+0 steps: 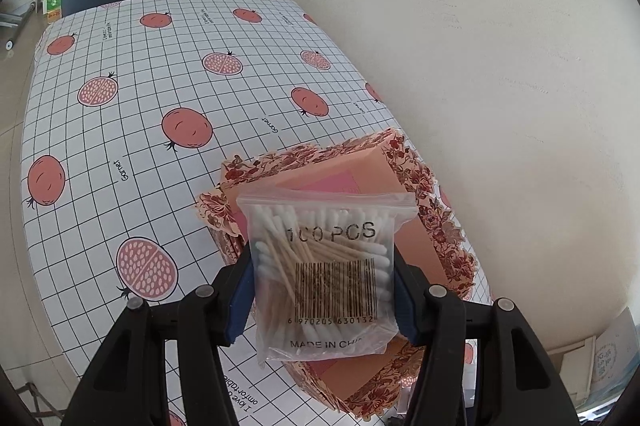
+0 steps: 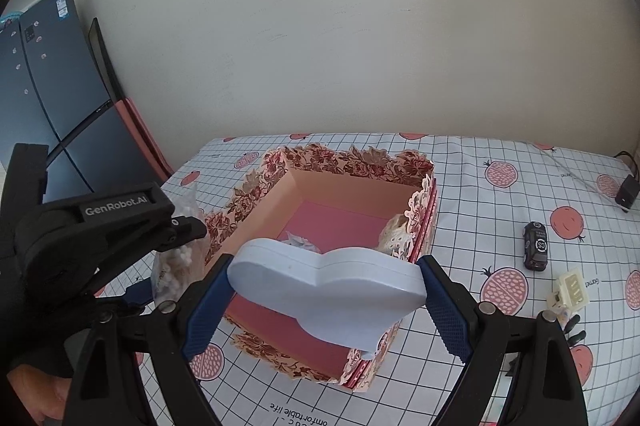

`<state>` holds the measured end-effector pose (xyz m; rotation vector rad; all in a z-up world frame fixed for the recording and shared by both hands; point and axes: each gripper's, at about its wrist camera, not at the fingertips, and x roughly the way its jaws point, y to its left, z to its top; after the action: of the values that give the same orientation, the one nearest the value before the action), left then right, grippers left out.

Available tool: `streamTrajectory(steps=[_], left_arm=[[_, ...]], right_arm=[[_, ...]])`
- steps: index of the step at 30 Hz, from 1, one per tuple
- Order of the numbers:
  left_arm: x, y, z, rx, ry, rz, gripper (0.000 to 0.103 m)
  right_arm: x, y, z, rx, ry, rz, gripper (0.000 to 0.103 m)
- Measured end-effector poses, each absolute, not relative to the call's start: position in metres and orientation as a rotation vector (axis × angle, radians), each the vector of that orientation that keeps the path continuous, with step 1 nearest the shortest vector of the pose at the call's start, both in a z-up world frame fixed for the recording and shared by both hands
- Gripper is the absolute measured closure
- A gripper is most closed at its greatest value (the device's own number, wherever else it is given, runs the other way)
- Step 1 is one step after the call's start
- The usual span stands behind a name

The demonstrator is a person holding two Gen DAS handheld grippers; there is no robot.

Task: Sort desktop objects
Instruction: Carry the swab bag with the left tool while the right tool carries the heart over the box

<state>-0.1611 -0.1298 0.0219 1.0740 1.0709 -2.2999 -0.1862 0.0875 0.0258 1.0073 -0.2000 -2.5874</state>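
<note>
My left gripper (image 1: 323,290) is shut on a clear bag of cotton swabs (image 1: 326,266), held above the near left part of a pink box with a floral lace rim (image 1: 424,178). In the right wrist view my right gripper (image 2: 326,300) is shut on a pale blue heart-shaped case (image 2: 328,286), which hangs over the near side of the same box (image 2: 348,158). The left gripper (image 2: 120,222) with its swab bag (image 2: 176,262) shows at that box's left wall. Inside the box lie a white crumpled item (image 2: 300,240) and a cream lace piece (image 2: 394,232).
The table wears a grid cloth with pomegranate prints (image 1: 160,74). Right of the box lie a black toy car (image 2: 535,245), a cream plastic part (image 2: 572,289) and a black adapter with cable (image 2: 627,192). A wall runs behind the table; a dark fridge (image 2: 44,106) stands left.
</note>
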Motion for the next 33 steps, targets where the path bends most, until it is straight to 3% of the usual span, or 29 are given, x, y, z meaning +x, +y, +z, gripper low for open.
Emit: streamTrajectory(steps=[17, 33], left_arm=[[-0.158, -0.139, 0.013, 1.07, 1.162, -2.252, 0.043], [-0.166, -0.134, 0.004, 1.13, 1.15, -2.262, 0.042]], right_arm=[[-0.176, 0.082, 0.034, 0.87, -0.183, -2.565, 0.012], [-0.187, 0.082, 0.014, 0.943, -0.232, -2.505, 0.012]])
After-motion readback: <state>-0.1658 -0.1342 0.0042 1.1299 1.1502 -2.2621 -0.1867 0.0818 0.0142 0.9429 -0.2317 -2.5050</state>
